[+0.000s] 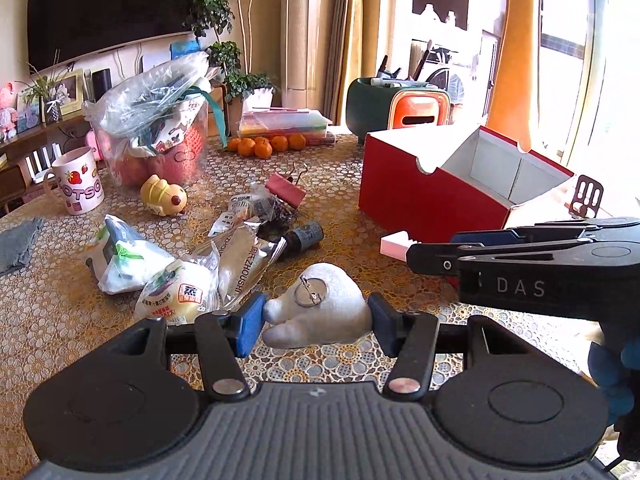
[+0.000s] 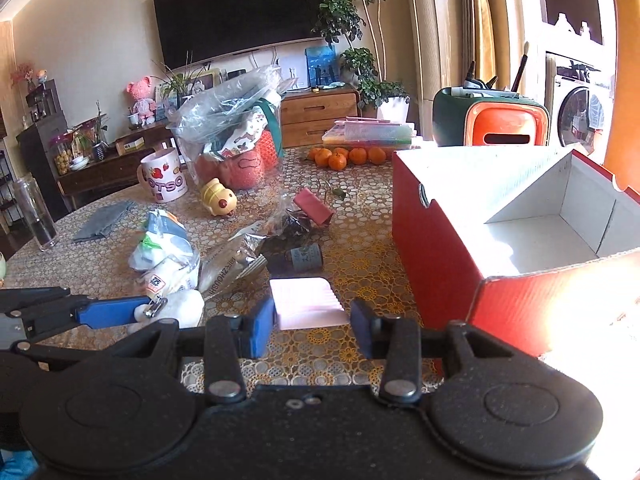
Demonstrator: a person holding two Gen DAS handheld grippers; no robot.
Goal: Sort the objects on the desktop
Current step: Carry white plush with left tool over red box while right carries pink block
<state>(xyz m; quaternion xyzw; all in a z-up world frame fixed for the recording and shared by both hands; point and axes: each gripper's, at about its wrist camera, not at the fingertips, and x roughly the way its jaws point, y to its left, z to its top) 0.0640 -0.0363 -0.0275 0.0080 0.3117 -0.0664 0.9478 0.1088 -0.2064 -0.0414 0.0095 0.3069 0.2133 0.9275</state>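
My left gripper (image 1: pixel 316 320) is shut on a white plush toy (image 1: pixel 320 308) with a metal ring, low over the patterned table (image 1: pixel 60 300). My right gripper (image 2: pixel 314 320) has its blue pads around a pink ridged block (image 2: pixel 308 302) on the table, touching its sides. The block also shows in the left wrist view (image 1: pixel 394 243), by the right gripper's body. An open red box (image 2: pixel 500 220) with a white inside stands just right of the right gripper; it also shows in the left wrist view (image 1: pixel 440 184). The left gripper's finger and the plush toy (image 2: pixel 176 308) show at the left of the right wrist view.
Snack packets (image 1: pixel 172 264), a dark small bottle (image 1: pixel 304 236), a pink binder clip (image 1: pixel 286 190), a yellow toy (image 1: pixel 164 198), a strawberry mug (image 1: pixel 78 186), a bag of goods (image 1: pixel 156 128), oranges (image 1: pixel 264 145) and a green-orange pen holder (image 1: pixel 400 106) crowd the table. A glass bottle (image 2: pixel 34 212) stands far left.
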